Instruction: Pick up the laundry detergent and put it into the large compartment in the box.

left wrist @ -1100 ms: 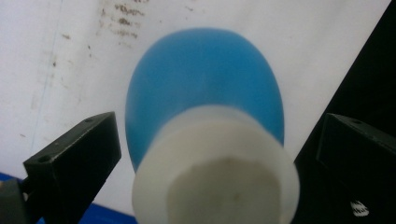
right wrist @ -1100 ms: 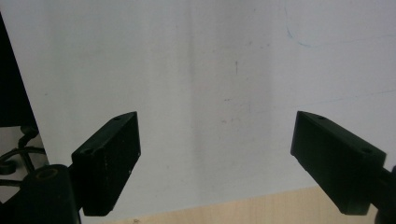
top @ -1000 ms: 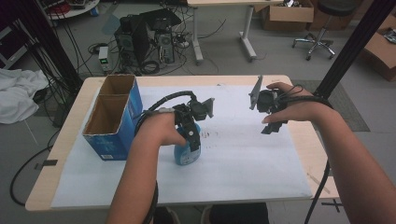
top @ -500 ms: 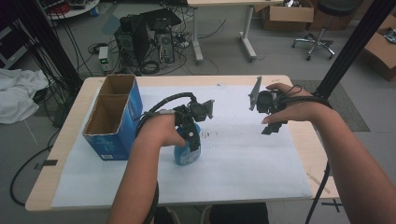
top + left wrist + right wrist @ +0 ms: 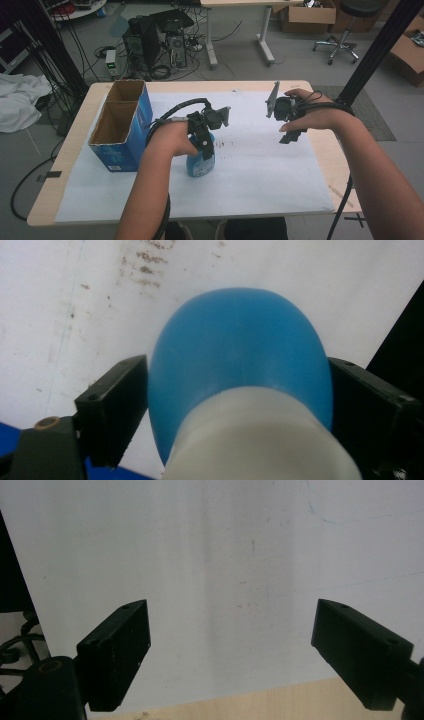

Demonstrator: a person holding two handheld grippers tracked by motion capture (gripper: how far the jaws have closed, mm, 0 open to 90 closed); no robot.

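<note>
A blue bottle [image 5: 201, 165] with a white neck stands upright on the white paper. My left gripper [image 5: 202, 151] comes down over it from above. In the left gripper view the two black jaws touch both sides of the bottle's rounded blue body [image 5: 240, 345], so my left gripper [image 5: 237, 365] grips it; its jaws have just been closing on the bottle. My right gripper [image 5: 292, 131] is held above the right part of the paper. In the right gripper view, my right gripper [image 5: 230, 610] stands open with nothing between its jaws.
An open blue cardboard box [image 5: 120, 125] with two compartments stands at the table's left side. White paper [image 5: 270, 175] covers most of the wooden table [image 5: 327, 150]. A black pole [image 5: 375, 50] rises past the table's right corner. Computers and cables lie on the floor beyond.
</note>
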